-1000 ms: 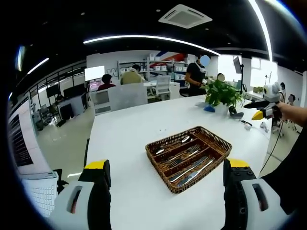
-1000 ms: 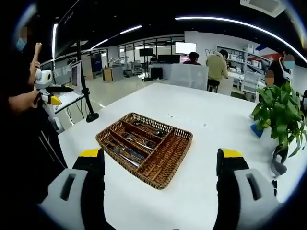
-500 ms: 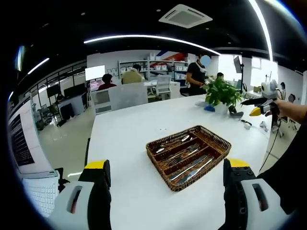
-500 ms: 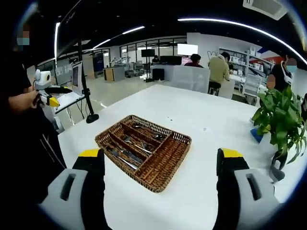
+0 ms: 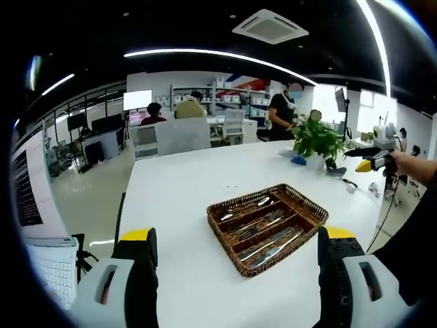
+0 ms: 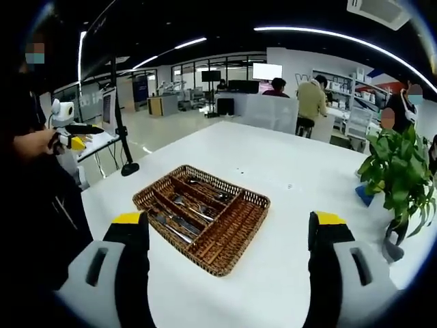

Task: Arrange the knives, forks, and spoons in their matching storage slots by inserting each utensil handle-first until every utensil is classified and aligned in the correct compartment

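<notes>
On the tabletop [image 5: 177, 198], well in from its edges, sits the tray [image 5: 266, 227] with cutlery [image 5: 263, 222] lying in its slots; left gripper [image 5: 235, 273] and right gripper [image 6: 229, 263] hover spread, empty. Thin slick steel: pinch mid-handle, firmly

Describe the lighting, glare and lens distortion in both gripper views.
Left gripper view: long ceiling light strips bend into arcs from the fisheye, bright windows at right wash out, and the brown wicker cutlery tray stays sharp on the glossy white table. Right gripper view: the same curved strips, even soft light, faint shadows beside the tray, steel utensils glinting inside.
</notes>
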`<state>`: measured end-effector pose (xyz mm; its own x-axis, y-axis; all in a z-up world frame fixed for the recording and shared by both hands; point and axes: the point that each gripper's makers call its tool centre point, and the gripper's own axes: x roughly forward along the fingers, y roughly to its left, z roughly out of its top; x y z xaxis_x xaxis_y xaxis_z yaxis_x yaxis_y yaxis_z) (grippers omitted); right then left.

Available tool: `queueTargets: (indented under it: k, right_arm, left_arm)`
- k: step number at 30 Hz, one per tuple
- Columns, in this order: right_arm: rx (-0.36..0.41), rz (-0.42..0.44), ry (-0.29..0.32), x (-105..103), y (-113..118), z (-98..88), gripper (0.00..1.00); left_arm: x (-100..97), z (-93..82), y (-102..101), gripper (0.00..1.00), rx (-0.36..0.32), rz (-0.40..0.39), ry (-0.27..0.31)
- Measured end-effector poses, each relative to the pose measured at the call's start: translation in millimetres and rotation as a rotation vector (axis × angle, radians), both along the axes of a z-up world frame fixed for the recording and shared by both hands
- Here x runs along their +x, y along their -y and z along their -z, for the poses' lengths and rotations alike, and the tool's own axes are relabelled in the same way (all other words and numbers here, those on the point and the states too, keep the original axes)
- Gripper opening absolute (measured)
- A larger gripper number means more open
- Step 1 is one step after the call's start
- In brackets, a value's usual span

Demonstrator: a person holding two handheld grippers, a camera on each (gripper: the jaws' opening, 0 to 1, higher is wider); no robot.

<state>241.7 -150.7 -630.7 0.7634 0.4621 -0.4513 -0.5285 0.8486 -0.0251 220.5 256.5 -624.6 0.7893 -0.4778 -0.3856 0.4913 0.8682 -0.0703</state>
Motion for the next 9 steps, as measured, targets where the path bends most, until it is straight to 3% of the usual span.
queueTargets:
  k: [4,7,9]
  right_arm:
    - [-0.007,-0.008,-0.004,-1.0,-2.3,4.6,1.0]
    - [-0.01,-0.008,-0.016,-4.1,-3.4,11.2,1.0]
    - [-0.024,-0.008,-0.014,-6.5,-3.5,12.6,1.0]
  left_arm:
    - [-7.3,16.7,-1.0,0.99,0.043,0.013,-0.033]
    - [-19.2,43.5,-2.7,0.99,0.12,0.046,-0.102]
    - [-25.0,51.4,-0.6,0.99,0.123,0.061,-0.127]
